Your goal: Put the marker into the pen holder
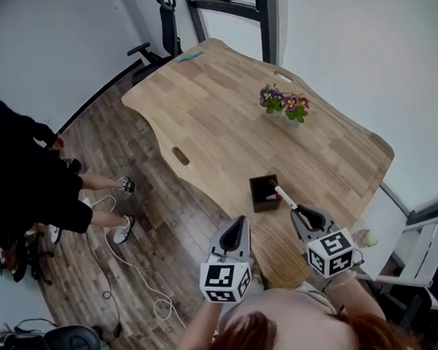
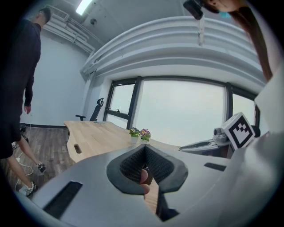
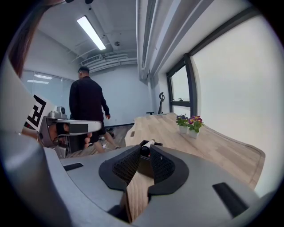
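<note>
Slim white marker is pinched at its near end between the jaws of the right gripper and is held clear of the pale wooden desk. Its far end is angled down at the right rim of the dark square pen holder. Left gripper is held nearby, jaws pressed together, nothing gripped. Pickup and carry are judged done; insertion and release are left.

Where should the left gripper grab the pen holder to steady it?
Probably the holder's left wall, from above on its left side: one finger inside, one outside. It is an open-topped square box with thin straight walls, standing upright on the table. The marker comes in over the right rim, held by the right gripper, so that side is taken.
</note>
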`<state>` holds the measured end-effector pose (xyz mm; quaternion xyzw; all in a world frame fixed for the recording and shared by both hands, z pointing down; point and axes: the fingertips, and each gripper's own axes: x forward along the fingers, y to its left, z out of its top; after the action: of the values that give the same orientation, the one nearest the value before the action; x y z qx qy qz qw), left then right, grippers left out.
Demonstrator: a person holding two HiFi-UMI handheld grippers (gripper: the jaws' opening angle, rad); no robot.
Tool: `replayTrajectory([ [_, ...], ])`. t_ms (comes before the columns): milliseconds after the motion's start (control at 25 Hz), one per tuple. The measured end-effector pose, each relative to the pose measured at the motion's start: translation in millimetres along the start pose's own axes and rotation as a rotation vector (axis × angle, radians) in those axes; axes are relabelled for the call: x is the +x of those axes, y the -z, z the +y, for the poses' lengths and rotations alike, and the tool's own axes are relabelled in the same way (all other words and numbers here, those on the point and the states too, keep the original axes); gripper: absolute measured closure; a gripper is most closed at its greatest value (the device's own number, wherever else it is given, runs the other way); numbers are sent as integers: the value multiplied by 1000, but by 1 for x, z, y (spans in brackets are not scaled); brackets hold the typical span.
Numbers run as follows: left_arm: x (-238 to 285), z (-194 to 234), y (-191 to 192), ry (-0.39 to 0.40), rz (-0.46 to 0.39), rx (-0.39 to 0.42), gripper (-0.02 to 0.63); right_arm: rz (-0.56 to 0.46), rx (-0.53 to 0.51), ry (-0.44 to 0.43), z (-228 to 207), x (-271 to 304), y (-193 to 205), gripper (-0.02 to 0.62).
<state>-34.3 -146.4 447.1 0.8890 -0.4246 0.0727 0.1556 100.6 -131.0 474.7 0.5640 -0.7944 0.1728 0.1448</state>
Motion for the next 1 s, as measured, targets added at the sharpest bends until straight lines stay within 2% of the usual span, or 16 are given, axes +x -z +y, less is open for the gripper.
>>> replayTrajectory([
  [1000, -9, 19, 0, -65, -10, -19, 604, 58, -16, -80, 15, 34, 8, 535],
])
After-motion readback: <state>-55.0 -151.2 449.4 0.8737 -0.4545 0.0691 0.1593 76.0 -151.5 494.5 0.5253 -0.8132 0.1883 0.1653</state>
